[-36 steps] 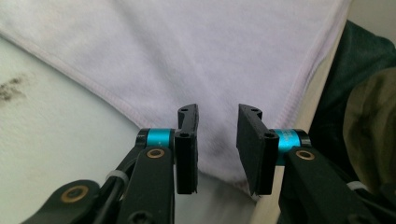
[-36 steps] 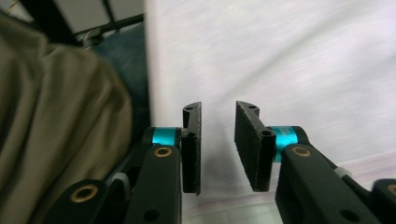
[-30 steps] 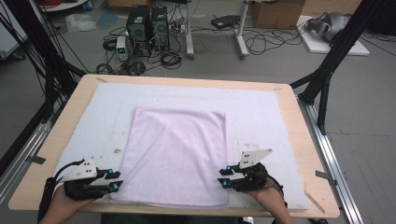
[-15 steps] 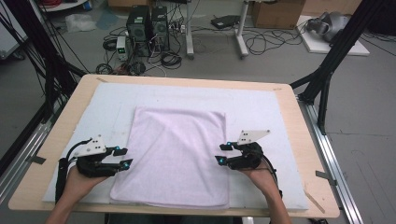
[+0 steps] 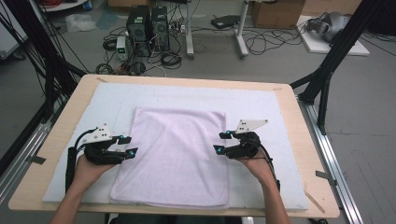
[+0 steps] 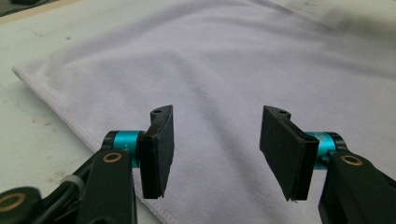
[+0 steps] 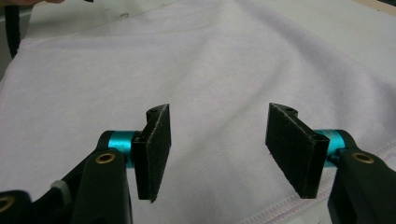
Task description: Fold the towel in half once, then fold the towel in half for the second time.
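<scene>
Pale lilac towel (image 5: 175,156) folded flat, stitched hem, left gripper (image 5: 129,146) and right gripper (image 5: 221,142) jaws apart, just been opening, nothing between.

flat towel (image 5: 175,156) between both grippers, open mat (image 5: 261,100) beyond, nothing standing in the way

The towel (image 5: 173,156) at frame centre was soft matt cloth with a fine ribbed weave and stitched hem, lying on a white matt mat (image 5: 275,112) over the pale smooth wood counter (image 5: 306,154).
</scene>
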`<state>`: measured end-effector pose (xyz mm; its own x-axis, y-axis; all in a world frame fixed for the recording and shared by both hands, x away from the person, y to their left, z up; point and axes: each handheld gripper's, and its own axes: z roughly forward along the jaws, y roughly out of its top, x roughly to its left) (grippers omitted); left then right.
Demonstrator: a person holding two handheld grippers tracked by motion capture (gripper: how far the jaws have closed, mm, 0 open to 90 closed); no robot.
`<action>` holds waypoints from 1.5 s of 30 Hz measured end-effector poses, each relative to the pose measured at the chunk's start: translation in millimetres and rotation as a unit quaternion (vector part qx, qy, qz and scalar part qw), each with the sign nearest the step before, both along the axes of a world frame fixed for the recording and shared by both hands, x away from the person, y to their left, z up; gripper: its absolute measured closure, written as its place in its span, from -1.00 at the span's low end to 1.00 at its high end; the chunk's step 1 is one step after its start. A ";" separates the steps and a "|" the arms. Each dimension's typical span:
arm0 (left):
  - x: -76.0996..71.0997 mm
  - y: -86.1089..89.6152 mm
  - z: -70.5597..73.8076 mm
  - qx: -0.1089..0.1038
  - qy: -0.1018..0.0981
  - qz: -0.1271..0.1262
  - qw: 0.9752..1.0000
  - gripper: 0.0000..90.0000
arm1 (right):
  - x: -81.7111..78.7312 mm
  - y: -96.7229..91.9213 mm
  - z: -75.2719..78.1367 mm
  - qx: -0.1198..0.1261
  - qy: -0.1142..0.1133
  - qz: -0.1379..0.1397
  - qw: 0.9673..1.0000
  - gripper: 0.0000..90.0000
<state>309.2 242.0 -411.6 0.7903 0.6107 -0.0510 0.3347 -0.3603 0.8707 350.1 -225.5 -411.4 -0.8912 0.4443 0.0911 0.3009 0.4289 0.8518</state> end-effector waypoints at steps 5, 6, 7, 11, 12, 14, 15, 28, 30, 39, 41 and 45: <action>-1.4 -1.2 -4.6 0.000 0.004 -0.001 1.000 -0.01 | 1.7 1.2 -1.6 -0.006 0.000 -0.001 1.000 -0.16; -1.4 -2.2 -5.0 0.003 0.003 -0.002 1.000 -0.01 | 2.2 0.9 -1.7 -0.005 -0.002 -0.002 1.000 -0.16; -1.1 -3.4 -4.9 0.006 0.004 -0.003 1.000 -0.01 | 2.1 0.8 -1.8 -0.003 0.002 -0.002 1.000 -0.16; 5.7 -4.3 -3.3 0.008 0.006 -0.006 1.000 -0.01 | 5.3 -0.8 -1.8 0.000 0.001 -0.002 1.000 -0.15; 9.7 -4.1 -2.6 0.012 0.006 -0.006 1.000 0.00 | 7.9 -0.8 -1.0 0.001 0.003 -0.002 1.000 -0.15; 17.5 -4.8 -1.4 0.004 0.007 -0.002 1.000 0.00 | 15.0 -0.5 1.1 0.000 0.004 -0.004 1.000 -0.15; 22.3 -4.9 0.3 0.010 0.007 -0.003 1.000 0.00 | 18.7 0.2 2.6 -0.005 0.007 -0.004 1.000 -0.15; 90.8 1.7 17.3 0.011 0.024 0.026 0.999 0.00 | 75.1 5.3 17.4 -0.032 0.025 -0.013 0.999 -0.16; 99.7 3.1 18.0 0.012 0.032 0.030 0.999 0.00 | 82.9 7.0 19.9 -0.039 0.027 -0.015 0.999 -0.15; 135.4 2.4 20.3 0.032 0.053 0.053 0.997 0.04 | 112.8 7.6 31.2 -0.051 0.025 -0.031 0.998 -0.16; 138.9 4.6 16.7 0.032 0.051 0.060 0.996 0.07 | 116.8 6.2 27.9 -0.046 0.030 -0.032 0.998 -0.18; 147.0 8.7 6.4 0.039 0.058 0.080 0.994 0.09 | 122.3 4.1 16.6 -0.067 0.040 -0.037 0.996 -0.20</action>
